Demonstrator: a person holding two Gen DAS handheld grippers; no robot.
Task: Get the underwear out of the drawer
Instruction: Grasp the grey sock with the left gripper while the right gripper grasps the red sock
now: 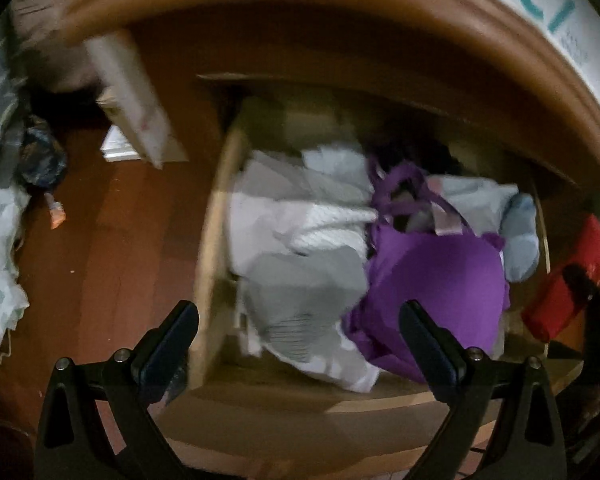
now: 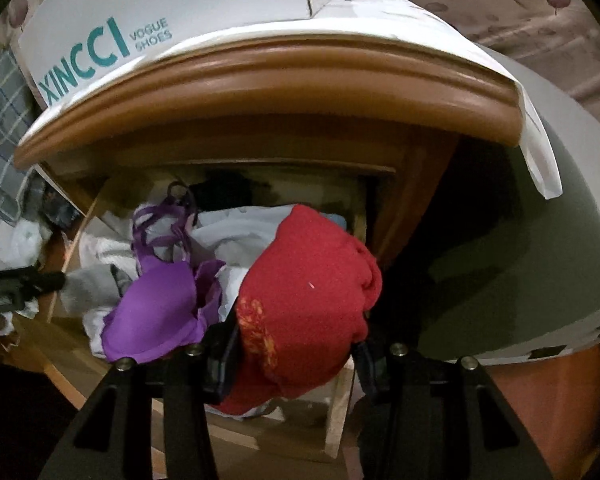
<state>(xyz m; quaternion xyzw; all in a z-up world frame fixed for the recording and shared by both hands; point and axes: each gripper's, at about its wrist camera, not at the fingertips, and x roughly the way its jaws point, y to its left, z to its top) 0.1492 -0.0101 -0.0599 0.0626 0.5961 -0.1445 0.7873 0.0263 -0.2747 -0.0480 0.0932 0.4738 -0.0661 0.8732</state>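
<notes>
The open drawer [image 1: 216,216] of a brown wooden nightstand [image 2: 268,76] is the anchor for everything here. It is pulled out and heaped with clothing: pale white and grey garments [image 1: 300,240] fill its left part, and a purple bra [image 1: 432,276] lies on top toward its right, straps trailing back toward the dark mouth of the cabinet. The right gripper [image 2: 296,360] is clenched around a bundle of red underwear [image 2: 312,280] — the fabric bulges up between the two black fingers and sits above the drawer's front right corner, just beside the bra, which the right wrist view shows at [image 2: 156,316]. In the left wrist view the same red bundle [image 1: 568,280] appears just past the drawer's right side wall. The left gripper [image 1: 298,316] is released, its jaws spread wide and holding nothing, poised over the drawer's front edge with the grey garments between its fingers. On top of the nightstand rests a white shoe box [image 2: 112,20] printed with teal letters. The brown floor [image 1: 112,240] stretches away to the left of the drawer.
</notes>
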